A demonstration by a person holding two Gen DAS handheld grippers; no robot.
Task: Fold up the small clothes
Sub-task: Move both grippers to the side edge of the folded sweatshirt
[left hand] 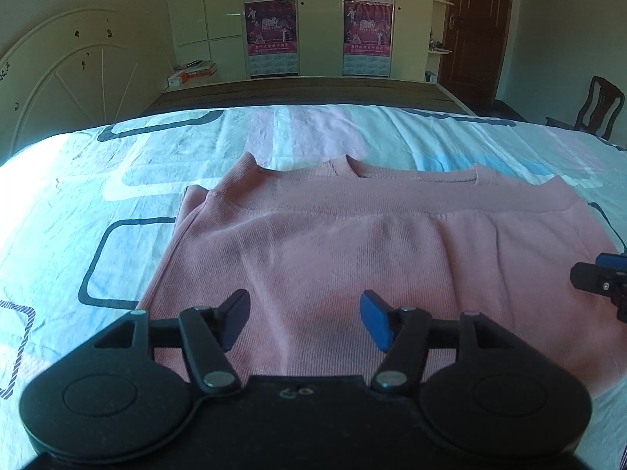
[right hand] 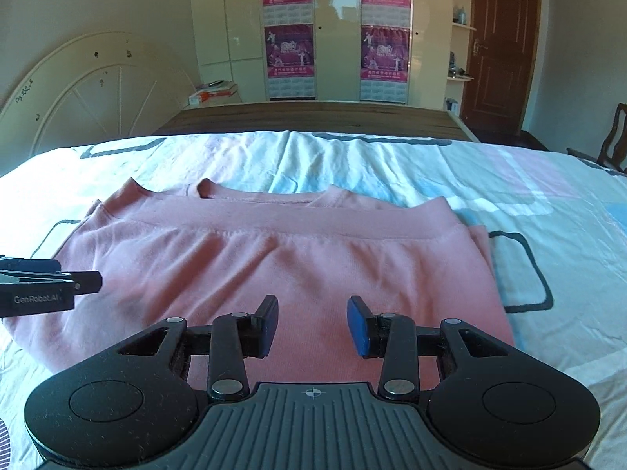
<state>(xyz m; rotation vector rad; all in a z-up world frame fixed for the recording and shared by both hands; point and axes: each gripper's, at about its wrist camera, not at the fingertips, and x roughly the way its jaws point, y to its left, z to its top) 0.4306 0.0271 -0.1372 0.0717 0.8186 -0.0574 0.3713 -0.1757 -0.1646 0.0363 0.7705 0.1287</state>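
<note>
Both grippers, left gripper (left hand: 305, 319) and right gripper (right hand: 312, 325), stand apart and empty just above the near half of the pink knit top (left hand: 352, 243): soft, light, probably already folded once, so pinch side edges.

Dim and cool overall, with a blue-green cast. Brightest at the left, where daylight washes the bedsheet (left hand: 47, 180) nearly white and drowns its pattern. Glossy sheen on the wardrobe doors (right hand: 341, 39) (a pale reflection in both views). Soft shadow over the near part of the pink garment (left hand: 352, 258). Heavy fisheye bending toward the rims, dark vignette in the corners. Fairly sharp centre, softer and murkier at the far wall.
</note>
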